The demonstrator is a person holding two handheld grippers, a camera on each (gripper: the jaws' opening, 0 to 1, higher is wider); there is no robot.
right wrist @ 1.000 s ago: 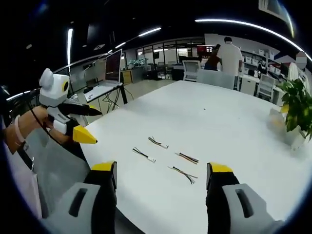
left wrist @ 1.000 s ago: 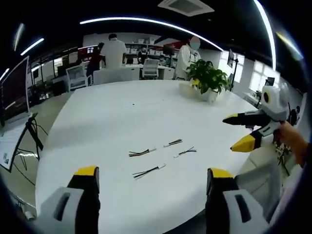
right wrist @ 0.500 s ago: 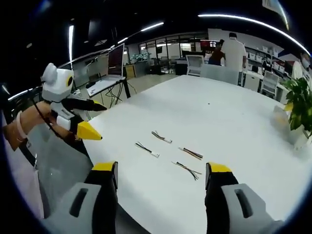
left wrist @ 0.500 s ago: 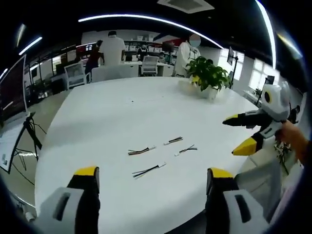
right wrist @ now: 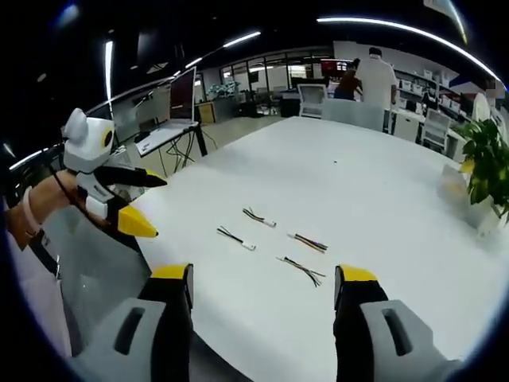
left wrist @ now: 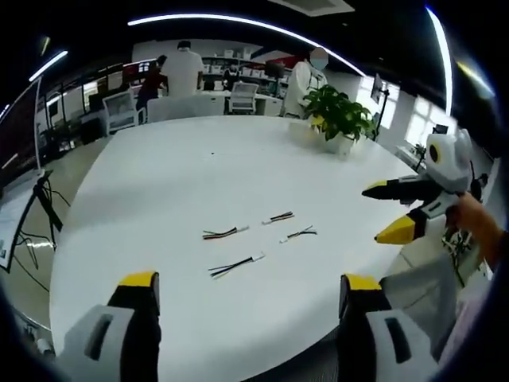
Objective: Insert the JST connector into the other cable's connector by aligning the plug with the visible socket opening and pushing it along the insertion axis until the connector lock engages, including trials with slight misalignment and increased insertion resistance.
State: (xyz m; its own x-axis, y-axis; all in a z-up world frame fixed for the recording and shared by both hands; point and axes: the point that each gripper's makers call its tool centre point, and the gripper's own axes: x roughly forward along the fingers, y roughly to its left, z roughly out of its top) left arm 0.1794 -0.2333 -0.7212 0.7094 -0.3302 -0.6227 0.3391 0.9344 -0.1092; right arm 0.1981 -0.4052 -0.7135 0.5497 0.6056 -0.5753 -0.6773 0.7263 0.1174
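Four short cable pieces lie loose on the white counter (left wrist: 159, 183), grouped a little below the middle of the left gripper view. Each is a thin bundle of dark and coloured wires ending in a small pale connector; at this size the plug and socket shapes cannot be told apart.

In the left gripper view the nearest cable (left wrist: 236, 266) runs from lower left to upper right, its pale connector at the right end. Above it, the left cable (left wrist: 224, 233) lies almost level in the frame, connector to the right. The upper cable (left wrist: 278, 217) and the right cable (left wrist: 301, 233) both slant slightly up to the right, connectors at their left ends. None of the four touches another.

The left gripper (left wrist: 246, 290) hovers at the bottom of its view, jaws wide apart and empty, the cables well ahead between them. The right gripper (left wrist: 382, 215) enters at the right edge, held in a hand (left wrist: 479, 224), jaws spread and empty, beside the counter edge.

A potted plant (left wrist: 340, 119) stands at the upper right.
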